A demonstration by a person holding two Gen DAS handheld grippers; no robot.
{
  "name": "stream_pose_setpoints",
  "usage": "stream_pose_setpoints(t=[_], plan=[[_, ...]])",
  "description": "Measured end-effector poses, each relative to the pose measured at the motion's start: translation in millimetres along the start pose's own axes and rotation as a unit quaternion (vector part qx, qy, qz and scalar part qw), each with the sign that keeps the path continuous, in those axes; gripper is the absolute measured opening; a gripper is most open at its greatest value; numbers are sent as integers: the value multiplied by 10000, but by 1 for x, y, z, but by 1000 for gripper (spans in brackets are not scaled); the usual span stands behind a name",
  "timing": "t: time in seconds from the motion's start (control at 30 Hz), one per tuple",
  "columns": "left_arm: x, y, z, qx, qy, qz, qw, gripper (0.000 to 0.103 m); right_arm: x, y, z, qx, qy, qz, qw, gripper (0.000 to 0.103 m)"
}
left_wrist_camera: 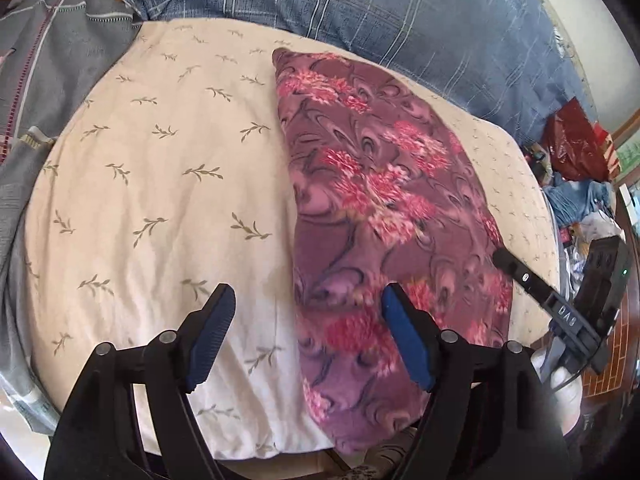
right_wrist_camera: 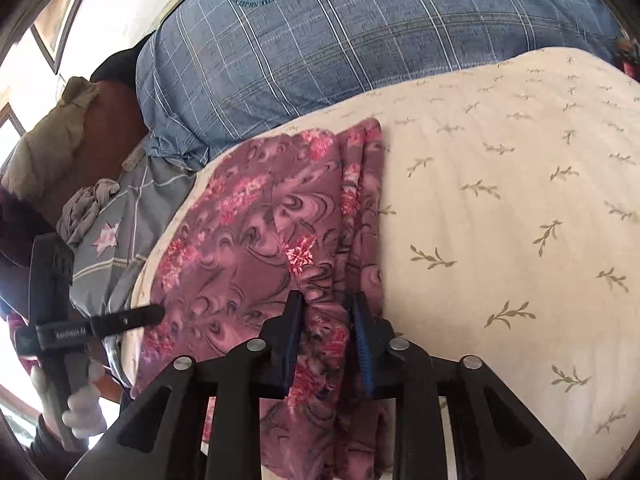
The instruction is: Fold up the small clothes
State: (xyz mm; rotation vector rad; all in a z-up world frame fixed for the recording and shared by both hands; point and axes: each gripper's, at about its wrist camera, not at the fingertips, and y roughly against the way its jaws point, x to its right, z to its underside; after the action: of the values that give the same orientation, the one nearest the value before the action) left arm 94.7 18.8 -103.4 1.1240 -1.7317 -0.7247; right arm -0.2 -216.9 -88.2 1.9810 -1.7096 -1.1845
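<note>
A purple garment with pink flowers (left_wrist_camera: 376,216) lies folded lengthwise on a cream leaf-print cloth (left_wrist_camera: 160,184). My left gripper (left_wrist_camera: 308,320) is open and empty, hovering over the garment's left edge. In the right wrist view the same garment (right_wrist_camera: 256,216) lies left of centre on the cream cloth (right_wrist_camera: 500,200). My right gripper (right_wrist_camera: 326,308) is shut on a bunched end of the garment at its near edge. The right gripper shows in the left wrist view at the right (left_wrist_camera: 520,276), and the left gripper shows in the right wrist view at the left (right_wrist_camera: 132,318).
A blue plaid quilt (left_wrist_camera: 400,8) lies along the far side, also in the right wrist view (right_wrist_camera: 340,48). Grey bedding (left_wrist_camera: 48,64) lies at the left. A red bag (left_wrist_camera: 576,148) and clutter sit past the right edge. A grey star-print cloth (right_wrist_camera: 116,232) lies left.
</note>
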Motion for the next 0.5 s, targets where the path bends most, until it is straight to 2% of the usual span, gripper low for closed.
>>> stream_pose_setpoints(t=[0.07, 0.13, 0.17, 0.2, 0.33, 0.4, 0.5], plan=[[3, 8, 6, 113, -182, -55, 9998, 76, -7, 15, 0, 198, 225, 160, 9994, 29], [6, 12, 10, 211, -299, -188, 9992, 76, -9, 22, 2, 183, 325, 541, 9978, 44], [9, 14, 12, 293, -365, -293, 9985, 76, -7, 24, 4, 132, 323, 713, 9968, 59], [13, 17, 15, 421, -444, -427, 9972, 76, -7, 24, 6, 30, 323, 940, 9950, 65], [26, 30, 24, 987, -758, -871, 9884, 76, -4, 28, 14, -342, 302, 1510, 9875, 78], [33, 35, 27, 1226, -919, -1060, 9825, 76, -7, 32, 16, -498, 303, 1752, 9828, 90], [40, 42, 35, 1402, -1053, -1255, 9765, 76, -13, 41, 20, -571, 368, 1909, 9793, 96]])
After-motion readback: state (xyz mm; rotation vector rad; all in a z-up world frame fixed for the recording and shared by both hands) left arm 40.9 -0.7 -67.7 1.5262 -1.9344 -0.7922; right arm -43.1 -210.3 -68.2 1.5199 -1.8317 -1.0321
